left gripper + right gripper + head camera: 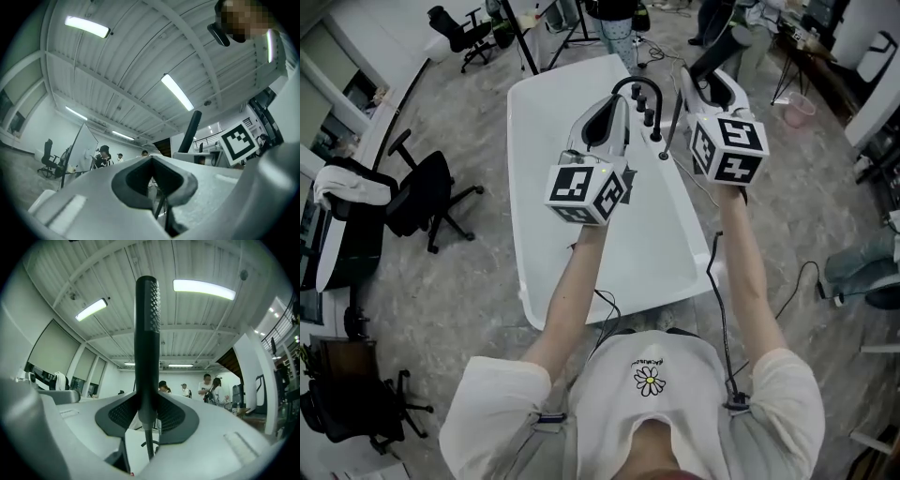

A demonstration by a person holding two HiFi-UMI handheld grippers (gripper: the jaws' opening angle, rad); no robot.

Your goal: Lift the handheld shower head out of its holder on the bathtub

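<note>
Count: two tongs, one shower head, one bathtub. The left tongs [616, 101] [152, 163] are closed and empty, over the bathtub [546, 197] beside its faucet [643, 90]. The right tongs [705, 81] [147, 411] are clamped on the shower head [713, 54] [147, 333], near the tub's far right corner. Only the right gripper view shows the hose [149, 446]. The holder cannot be made out.

Black office chairs [427, 197] stand on grey, perhaps marbled, floor [464, 286].

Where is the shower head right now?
In the right gripper view, the shower head sits clamped between the jaws of the right gripper. In the head view it is at the right, above the bathtub, near the black faucet.
</note>
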